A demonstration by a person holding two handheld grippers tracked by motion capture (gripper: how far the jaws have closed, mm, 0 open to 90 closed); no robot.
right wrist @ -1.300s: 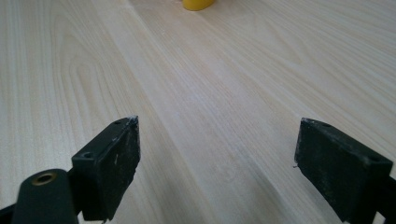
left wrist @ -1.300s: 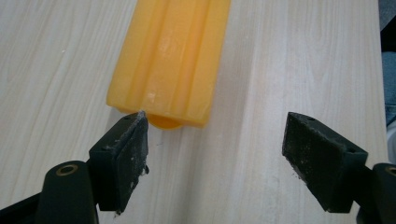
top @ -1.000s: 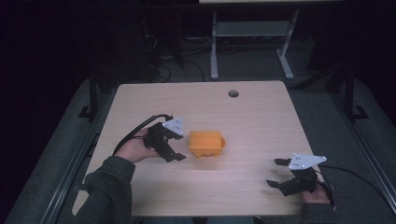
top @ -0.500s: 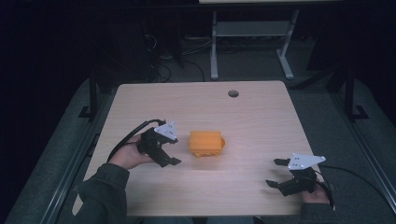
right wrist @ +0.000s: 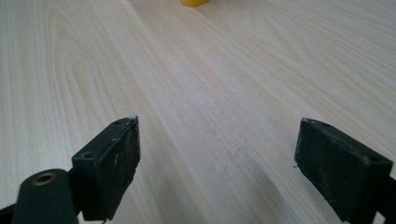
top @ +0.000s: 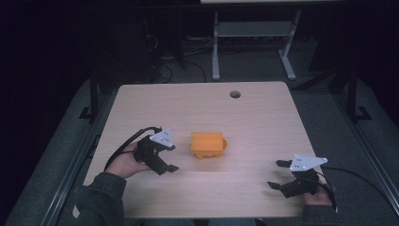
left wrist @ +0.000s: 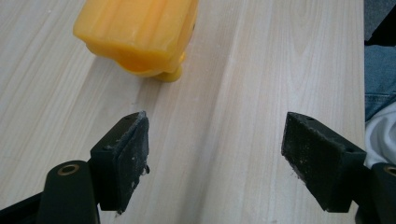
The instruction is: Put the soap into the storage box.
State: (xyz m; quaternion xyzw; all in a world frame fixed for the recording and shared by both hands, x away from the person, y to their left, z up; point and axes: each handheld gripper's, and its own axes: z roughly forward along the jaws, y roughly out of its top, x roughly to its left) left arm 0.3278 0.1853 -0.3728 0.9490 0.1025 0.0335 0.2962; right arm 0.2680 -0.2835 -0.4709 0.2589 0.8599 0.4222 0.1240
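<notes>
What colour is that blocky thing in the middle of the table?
Orange plastic block, clearest in the left gripper view.

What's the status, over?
Left gripper open, beside orange block, not touching. Right gripper open, resting apart. Table between them bare.

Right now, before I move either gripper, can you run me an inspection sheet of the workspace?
Surface: pale wood-grain table, round cable hole near far edge.
Job's things: orange plastic block-shaped object, resting on the table, touched by neither gripper.
Clutter: nothing seen.
Grippers: left gripper open, beside the orange object, apart from it; right gripper open, near the front right edge, nothing between its jaws.
Cables: black cable loops from left gripper; another trails right off the table.
Surroundings: dark room, grey metal stand legs behind table.
</notes>
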